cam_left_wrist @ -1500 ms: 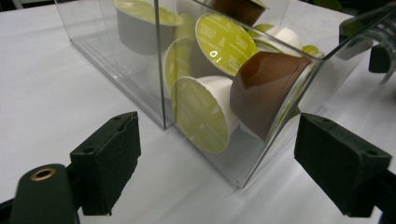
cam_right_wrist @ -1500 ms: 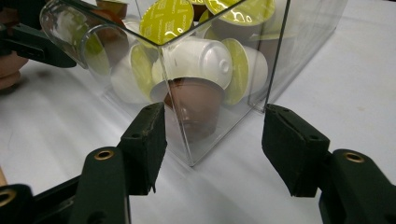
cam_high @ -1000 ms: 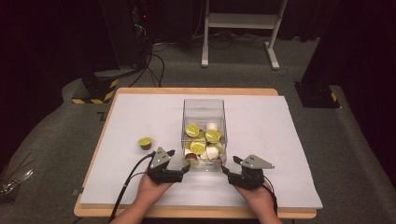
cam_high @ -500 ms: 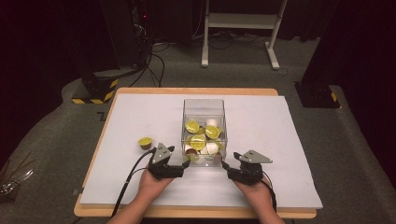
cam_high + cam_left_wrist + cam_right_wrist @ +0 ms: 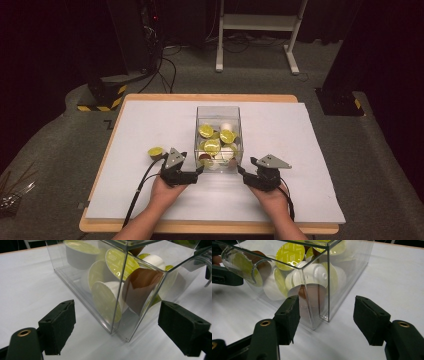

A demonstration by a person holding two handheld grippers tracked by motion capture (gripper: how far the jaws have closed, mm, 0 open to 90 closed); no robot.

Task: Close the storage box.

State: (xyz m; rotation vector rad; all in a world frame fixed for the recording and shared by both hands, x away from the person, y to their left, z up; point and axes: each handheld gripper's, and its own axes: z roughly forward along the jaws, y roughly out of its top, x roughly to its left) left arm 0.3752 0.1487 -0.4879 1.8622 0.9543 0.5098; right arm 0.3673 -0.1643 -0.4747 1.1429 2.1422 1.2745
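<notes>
Counter (image 5: 150, 120), covered by a white sheet, is carrying everything; all places below are given relative to the clear box.

Clear box (image 5: 218, 136) is standing upright near the middle of the counter, its near face turned toward the person. It is holding a heap of coffee pods (image 5: 212, 146), most with green foil lids, some white-bodied, at least one brown; they are filling roughly the lower half of the box.

Left tongs (image 5: 199, 171) are sitting just beside the box's near left corner. In the left gripper view the two black pads (image 5: 58, 326) are standing apart with that corner of the box (image 5: 120, 332) between them, neither pad pressing on the wall: open and holding nothing.

Right tongs (image 5: 241, 171) are sitting just beside the box's near right corner. In the right gripper view the pads (image 5: 288, 317) are likewise spread to either side of the corner edge (image 5: 317, 322), gripping nothing.

One loose pod (image 5: 155, 151), green lid up, is lying on the sheet to the left of the box, near the left tongs and apart from the box wall.

Progress, as a judgement: the gathering of pods into the box is looking nearly finished, with the single loose pod left outside. Neither pair of tongs is reaching for it yet; both are flanking the box's near corners.
</notes>
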